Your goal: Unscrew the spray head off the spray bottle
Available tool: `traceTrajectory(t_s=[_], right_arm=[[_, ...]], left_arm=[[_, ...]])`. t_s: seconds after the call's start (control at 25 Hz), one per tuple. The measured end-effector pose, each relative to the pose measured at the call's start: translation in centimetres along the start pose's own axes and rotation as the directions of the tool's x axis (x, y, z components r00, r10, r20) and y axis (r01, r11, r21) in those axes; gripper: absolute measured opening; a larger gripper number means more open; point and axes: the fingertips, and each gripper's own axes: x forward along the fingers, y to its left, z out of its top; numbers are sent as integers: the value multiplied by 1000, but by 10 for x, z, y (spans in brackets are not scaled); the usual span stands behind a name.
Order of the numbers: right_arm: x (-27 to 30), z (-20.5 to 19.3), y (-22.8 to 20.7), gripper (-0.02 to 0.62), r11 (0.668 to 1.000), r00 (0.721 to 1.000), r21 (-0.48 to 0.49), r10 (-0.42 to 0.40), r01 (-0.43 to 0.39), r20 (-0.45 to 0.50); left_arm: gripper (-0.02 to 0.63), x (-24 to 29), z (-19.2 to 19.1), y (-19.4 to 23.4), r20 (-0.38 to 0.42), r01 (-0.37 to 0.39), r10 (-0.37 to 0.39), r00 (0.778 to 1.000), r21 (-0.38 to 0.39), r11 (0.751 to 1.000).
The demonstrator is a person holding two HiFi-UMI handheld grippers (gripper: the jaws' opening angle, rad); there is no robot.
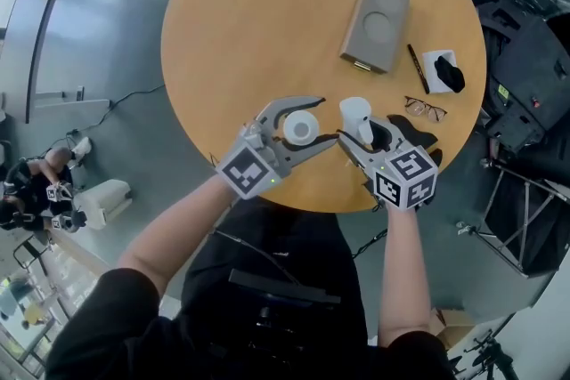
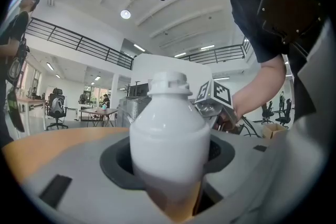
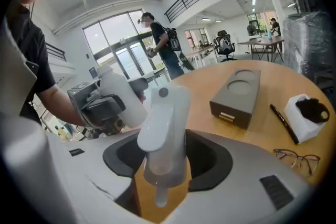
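Surface: round wooden table [image 1: 249, 31], light brown, matt. It stands on a grey floor [image 1: 98, 40] with a cable [image 1: 134, 95] trailing across it to the left.

Room: a large open hall. The left gripper view shows a white ceiling with round lights, a mezzanine railing [image 2: 73, 42], and desks and an office chair [image 2: 56, 107] far behind. The right gripper view shows glass doors and a standing person [image 3: 160, 42] with a backpack.

On the far right part of the table:
- a grey box [image 1: 376, 22] with two round recesses in its top
- a black pen [image 1: 418, 68] just beside it
- a white pad [image 1: 443, 71] with a black object on it; what it is I cannot tell
- glasses [image 1: 426, 109] nearer the edge

Task items, over the near edge of the table:
- Left gripper [image 1: 322, 120] is clamped on the white bottle [image 1: 300, 128]. The bottle is upright with its bare threaded neck on top [image 2: 169, 134]. Whether its base touches the table I cannot tell.
- Right gripper [image 1: 365, 136] is clamped on the spray head [image 1: 355, 115]. The spray head is tilted, with its short tube end hanging below the pads [image 3: 164, 128].
- The spray head is off the bottle, just beside it and not touching.

Writing: the bottle and spray head are plain white. The only marks I can make out are the black-and-white square patterns on the gripper cubes.
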Motion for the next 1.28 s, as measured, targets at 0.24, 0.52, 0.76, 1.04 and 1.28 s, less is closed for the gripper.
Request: traceTrajectory(t_s=[0.24, 0.52, 0.76, 1.04, 1.28], right_arm=[[46, -42, -43, 241, 999, 999, 37, -14, 15, -38], [94, -71, -79, 241, 998, 999, 62, -25, 28, -44], [118, -88, -93, 241, 997, 998, 69, -30, 34, -60], [128, -93, -99, 244, 998, 998, 59, -35, 39, -60], [133, -100, -95, 250, 999, 996, 24, -40, 43, -80]], left_arm=[[290, 20, -69, 11, -19, -1, 0, 1000, -27, 1000], [288, 46, -133, 30, -11, -4, 4, 1000, -45, 999], [288, 55, -173, 36, -32, -1, -1, 999, -67, 998], [288, 58, -196, 48, -81, -49, 44, 996, -68, 996], [293, 57, -205, 48, -125, -43, 36, 991, -50, 998]])
